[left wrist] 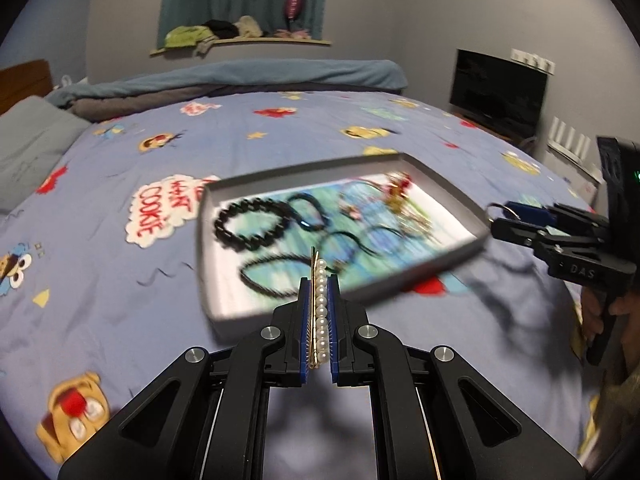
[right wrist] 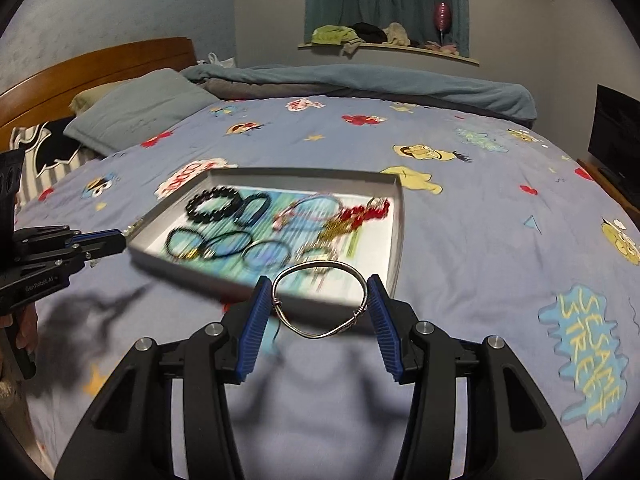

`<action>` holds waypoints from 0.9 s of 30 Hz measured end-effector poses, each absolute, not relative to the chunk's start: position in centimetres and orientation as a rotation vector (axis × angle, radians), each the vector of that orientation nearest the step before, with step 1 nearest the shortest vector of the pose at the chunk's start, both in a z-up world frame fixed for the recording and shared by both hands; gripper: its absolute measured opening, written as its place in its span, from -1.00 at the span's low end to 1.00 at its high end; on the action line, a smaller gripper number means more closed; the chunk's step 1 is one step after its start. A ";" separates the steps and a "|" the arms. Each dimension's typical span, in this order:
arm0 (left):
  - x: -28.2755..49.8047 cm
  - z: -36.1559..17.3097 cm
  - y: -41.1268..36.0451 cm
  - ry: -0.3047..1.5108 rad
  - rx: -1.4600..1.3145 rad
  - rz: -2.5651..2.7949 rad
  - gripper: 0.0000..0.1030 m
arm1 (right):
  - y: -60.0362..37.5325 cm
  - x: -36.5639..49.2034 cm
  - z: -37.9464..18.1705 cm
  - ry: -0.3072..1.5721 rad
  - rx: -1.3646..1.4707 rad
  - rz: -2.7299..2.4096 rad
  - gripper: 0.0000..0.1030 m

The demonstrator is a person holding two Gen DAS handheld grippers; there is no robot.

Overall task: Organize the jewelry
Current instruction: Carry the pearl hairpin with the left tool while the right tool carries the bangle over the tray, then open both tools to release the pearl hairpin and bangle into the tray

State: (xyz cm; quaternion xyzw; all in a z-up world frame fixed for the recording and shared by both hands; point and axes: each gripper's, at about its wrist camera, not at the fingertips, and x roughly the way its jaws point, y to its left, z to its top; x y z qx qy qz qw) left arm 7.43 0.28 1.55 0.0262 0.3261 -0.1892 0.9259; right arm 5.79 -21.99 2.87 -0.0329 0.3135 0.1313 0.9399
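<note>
Here the left gripper (left wrist: 319, 312) jaws pinch a pearl hairpin (left wrist: 320, 304); right gripper (right wrist: 320, 312) jaws, half-spread, clasp a silver bangle (right wrist: 320, 300), the tray (right wrist: 396, 232) beyond.

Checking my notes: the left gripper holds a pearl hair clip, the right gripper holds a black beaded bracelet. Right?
Not quite. The left gripper does hold the pearl hair clip, but the right wrist view shows the right gripper holding a silver bangle; the black beaded bracelet lies in the tray.
</note>
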 end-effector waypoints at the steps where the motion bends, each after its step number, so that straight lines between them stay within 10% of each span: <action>1: 8.3 1.5 0.5 0.676 0.048 -0.378 -0.84 | -21.9 6.6 2.9 0.641 -0.069 0.262 -0.05; 27: 15.6 -3.0 0.8 0.890 0.060 -0.321 -0.83 | -19.4 14.1 -1.8 0.877 -0.136 0.228 -0.05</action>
